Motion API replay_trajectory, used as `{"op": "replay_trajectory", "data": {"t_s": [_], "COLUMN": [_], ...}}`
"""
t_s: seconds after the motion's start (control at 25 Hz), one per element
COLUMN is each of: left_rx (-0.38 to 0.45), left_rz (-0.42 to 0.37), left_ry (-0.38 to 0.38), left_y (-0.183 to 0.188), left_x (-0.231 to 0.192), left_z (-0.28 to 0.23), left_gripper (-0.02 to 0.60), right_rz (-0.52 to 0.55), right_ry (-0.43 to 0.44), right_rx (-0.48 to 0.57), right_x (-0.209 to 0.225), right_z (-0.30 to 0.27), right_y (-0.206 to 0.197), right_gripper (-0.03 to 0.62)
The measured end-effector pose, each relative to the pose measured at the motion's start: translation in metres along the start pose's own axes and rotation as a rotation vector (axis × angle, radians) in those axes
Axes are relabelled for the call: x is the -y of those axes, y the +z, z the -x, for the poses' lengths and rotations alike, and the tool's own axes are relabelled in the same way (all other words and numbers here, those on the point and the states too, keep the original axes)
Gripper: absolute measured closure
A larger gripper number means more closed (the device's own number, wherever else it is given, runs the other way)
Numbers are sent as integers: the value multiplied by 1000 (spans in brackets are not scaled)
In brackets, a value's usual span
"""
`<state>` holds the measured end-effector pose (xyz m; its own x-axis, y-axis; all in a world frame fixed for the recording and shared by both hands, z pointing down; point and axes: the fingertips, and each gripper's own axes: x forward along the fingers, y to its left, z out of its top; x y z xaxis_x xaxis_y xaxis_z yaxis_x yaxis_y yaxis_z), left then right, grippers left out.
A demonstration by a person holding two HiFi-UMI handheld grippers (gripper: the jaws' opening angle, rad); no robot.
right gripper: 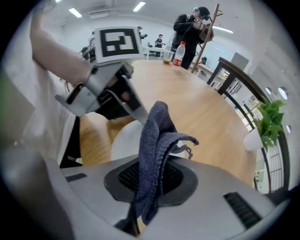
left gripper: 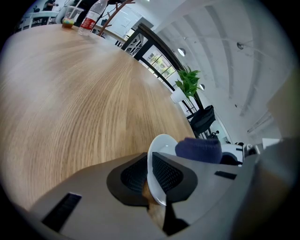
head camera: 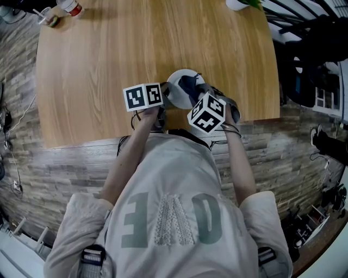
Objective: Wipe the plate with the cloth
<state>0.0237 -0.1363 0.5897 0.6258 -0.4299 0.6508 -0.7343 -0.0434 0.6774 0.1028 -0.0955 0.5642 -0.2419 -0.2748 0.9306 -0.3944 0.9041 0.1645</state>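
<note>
My left gripper (left gripper: 151,177) is shut on the rim of a small white plate (left gripper: 161,146), which it holds tilted above the table's near edge. In the head view the plate (head camera: 176,91) shows between the two marker cubes. My right gripper (right gripper: 150,180) is shut on a dark blue cloth (right gripper: 157,145), whose bunched end stands up over the plate (right gripper: 123,140). From the left gripper view the cloth (left gripper: 199,150) sits against the plate's face. In the head view the cloth (head camera: 191,85) lies on the plate's right half.
The wooden table (head camera: 136,59) stretches away from me. A bottle (head camera: 70,6) and a cup (head camera: 48,17) stand at its far left corner, a potted plant (left gripper: 187,84) at its far right. A person (right gripper: 192,28) stands beyond the table, and black chairs (head camera: 312,70) are on the right.
</note>
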Motion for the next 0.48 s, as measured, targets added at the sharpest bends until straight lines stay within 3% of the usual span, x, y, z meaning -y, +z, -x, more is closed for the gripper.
{"op": "replay_trajectory", "data": {"t_s": [0.2, 0.48], "left_rx": [1, -8], "left_rz": [2, 13], "left_ry": [-1, -12], "left_y": [-1, 0], "left_x": [1, 0], "left_z": [1, 0], "left_gripper": [543, 543], "right_rz": [35, 71], "right_ry": [-116, -165], "right_rx": [-72, -117], "right_x": [54, 57], "right_z": [-20, -30], "right_y": [3, 8], "right_gripper": [537, 537]}}
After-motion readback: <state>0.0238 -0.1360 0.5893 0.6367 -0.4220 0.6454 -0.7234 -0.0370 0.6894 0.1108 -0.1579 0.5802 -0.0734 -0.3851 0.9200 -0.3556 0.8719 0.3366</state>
